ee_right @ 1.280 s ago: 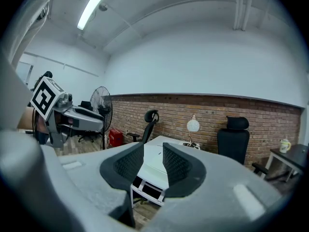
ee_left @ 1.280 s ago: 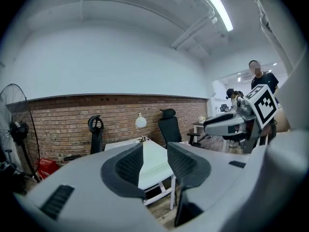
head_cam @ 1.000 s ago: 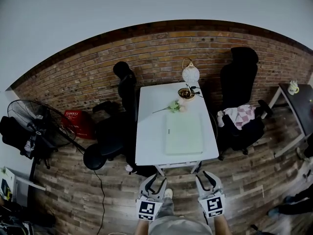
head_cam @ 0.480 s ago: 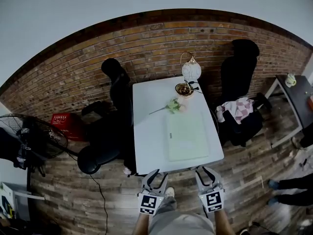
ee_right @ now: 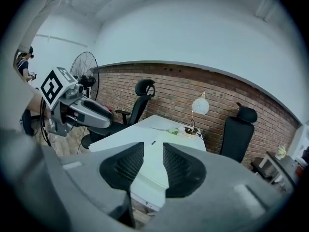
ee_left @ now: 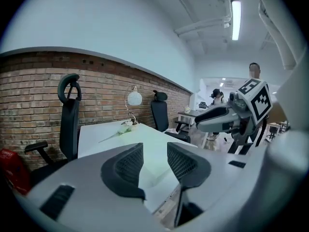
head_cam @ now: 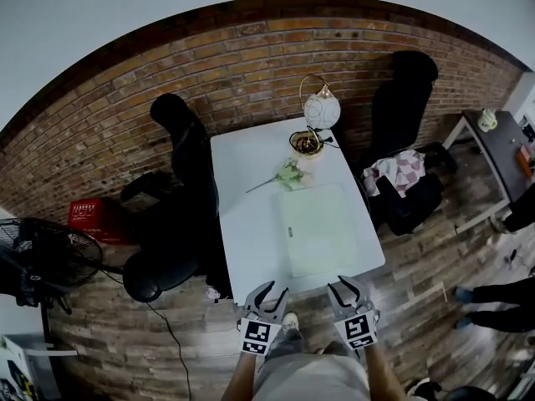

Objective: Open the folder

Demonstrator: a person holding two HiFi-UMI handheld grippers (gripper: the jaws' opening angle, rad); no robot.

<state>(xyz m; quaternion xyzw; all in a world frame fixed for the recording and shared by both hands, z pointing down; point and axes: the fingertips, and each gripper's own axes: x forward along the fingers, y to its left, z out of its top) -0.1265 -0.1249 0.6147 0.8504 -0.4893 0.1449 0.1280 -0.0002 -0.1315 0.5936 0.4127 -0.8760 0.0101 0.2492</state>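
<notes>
1. Pale green folder (head_cam: 320,228): lies flat and closed on the near right part of the white table (head_cam: 242,186), with its near edge close to the table's near edge. There is a small dark mark at its left edge, possibly a clasp; I cannot make it out from the head view.
2. Left gripper (head_cam: 272,291): jaws parted with nothing between them. It is held over the plank floor just short of the table's near edge, pointing toward the table and touching nothing.
3. Right gripper (head_cam: 342,284): jaws likewise parted and empty (in its own view only table top and folder show through the gap). It sits beside the left one, nearer the folder's near right corner but clear of it.
4. Far end of the table: a globe lamp (head_cam: 321,109), with a small bowl (head_cam: 306,143) in front of it and a flower stem (head_cam: 284,175) between the bowl and the folder. None of these touches the folder.
5. Surroundings: a brick wall (head_cam: 251,65) behind, and a black chair (head_cam: 180,132) on the left. A second chair (head_cam: 404,98) on the right has a checked cloth (head_cam: 398,172) draped below it. A fan (head_cam: 42,257) stands at the far left.
</notes>
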